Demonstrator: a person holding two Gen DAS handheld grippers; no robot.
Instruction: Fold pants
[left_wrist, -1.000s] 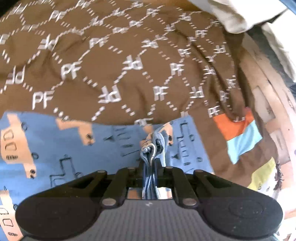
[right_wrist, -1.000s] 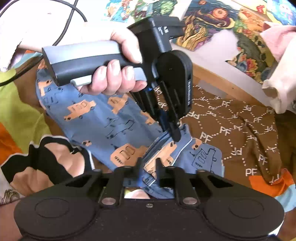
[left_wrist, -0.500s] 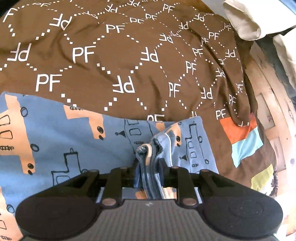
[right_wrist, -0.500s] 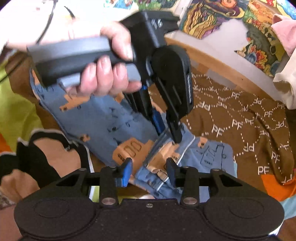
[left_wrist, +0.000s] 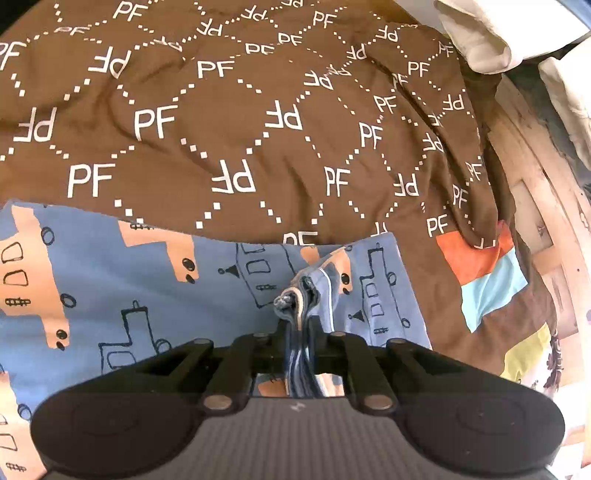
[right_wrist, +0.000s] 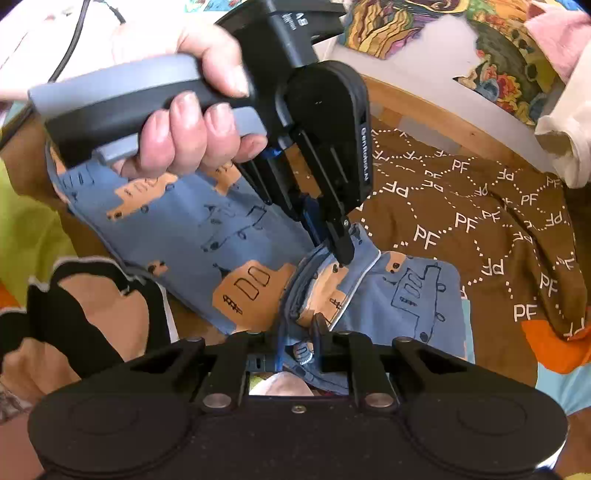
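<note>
The pants (left_wrist: 155, 280) are blue with orange vehicles and dark line drawings. They lie on a brown bedspread (left_wrist: 229, 122) printed with "PF". My left gripper (left_wrist: 299, 325) is shut on a bunched stack of the pants' edges. In the right wrist view the pants (right_wrist: 192, 225) stretch from upper left to the lower middle, and the left gripper (right_wrist: 341, 254) pinches the folded edge from above. My right gripper (right_wrist: 297, 332) has closed on a fold of the pants just below that spot.
A wooden bed frame (left_wrist: 535, 192) runs along the right. Cream cloth (left_wrist: 487, 33) lies at the far corner. A colourful patchwork cover (left_wrist: 487, 273) sits right of the pants. A patterned wall panel (right_wrist: 461, 40) stands behind the bed. Yellow-green cloth (right_wrist: 26, 236) lies at left.
My right gripper opened, moved forward and closed on the pants fold. My left gripper kept its hold and moved lower over the bedspread.
</note>
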